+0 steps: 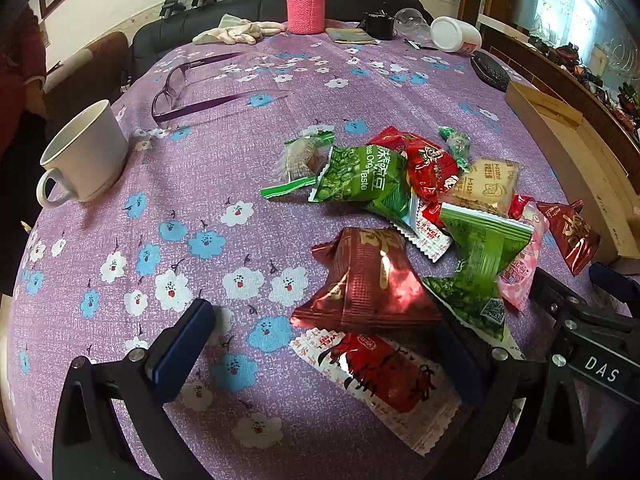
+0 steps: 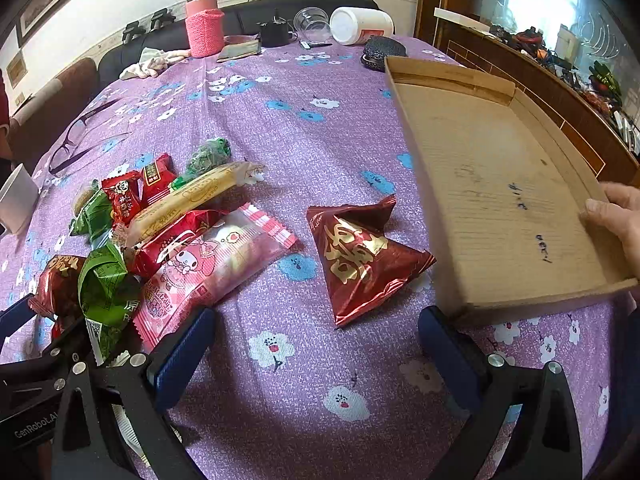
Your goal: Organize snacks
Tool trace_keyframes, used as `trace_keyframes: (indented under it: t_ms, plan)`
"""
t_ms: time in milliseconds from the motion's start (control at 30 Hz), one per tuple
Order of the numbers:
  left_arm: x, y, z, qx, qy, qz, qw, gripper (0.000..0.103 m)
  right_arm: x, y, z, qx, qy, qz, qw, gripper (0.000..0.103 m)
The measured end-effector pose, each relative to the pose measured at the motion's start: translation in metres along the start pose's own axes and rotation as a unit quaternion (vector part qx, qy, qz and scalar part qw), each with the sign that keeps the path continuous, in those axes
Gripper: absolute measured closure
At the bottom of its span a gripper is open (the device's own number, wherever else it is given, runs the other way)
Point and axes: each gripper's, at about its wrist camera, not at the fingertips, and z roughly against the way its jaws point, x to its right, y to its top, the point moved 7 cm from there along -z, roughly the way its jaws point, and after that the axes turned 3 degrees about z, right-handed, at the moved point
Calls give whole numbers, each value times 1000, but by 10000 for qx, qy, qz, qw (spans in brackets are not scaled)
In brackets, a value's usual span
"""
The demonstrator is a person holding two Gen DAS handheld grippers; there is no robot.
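Snack pile [image 1: 420, 216] sits on the purple flowered counter [image 1: 224, 184], right of centre in left wrist view. Nearest the left gripper [image 1: 324, 356]: dark red pyramid pack [image 1: 368, 280] and, under it, a red-and-white bar [image 1: 384, 376], both between the fingers, which are spread wide w/ nothing pinched. Green pack [image 1: 360, 174] reads "Orig Taste"; a red-white wrapper edge shows "S WELL".

Right wrist view: second dark red pyramid pack [image 2: 360, 256] w/ gold character lies alone ahead of the right gripper [image 2: 316, 344], fingers spread, holding nothing. Pink cartoon pack [image 2: 208, 264] just left of it, touching the pile.

Cardboard tray [image 2: 500, 200] to the right, tilted, a hand [image 2: 618, 216] gripping its far edge; only its side wall shows in left view.

Around: white cup [image 1: 86, 152], purple glasses [image 1: 200, 88], pink flask [image 1: 306, 0], white jar [image 1: 456, 34] on its side. Gripper bodies read "DAS" and "GenRobot.AI".
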Motion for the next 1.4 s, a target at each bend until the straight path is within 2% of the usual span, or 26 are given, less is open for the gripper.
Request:
trace_keyframes:
  t_ms: [933, 1200, 1333, 1400]
  plan:
    - [0, 0, 0, 0, -1, 0, 10000, 0, 0, -1, 1, -3, 22, 4, 10000, 1]
    - [0, 0, 0, 0, -25, -15, 10000, 0, -5, -7, 6, -27, 485, 696, 9964, 1]
    - [0, 0, 0, 4, -38, -19, 10000, 0, -4, -12, 9, 54, 560, 782, 9953, 1]
    - [-1, 0, 1, 23, -93, 11, 10000, 0, -6, -16, 12, -23, 732, 861, 9936, 1]
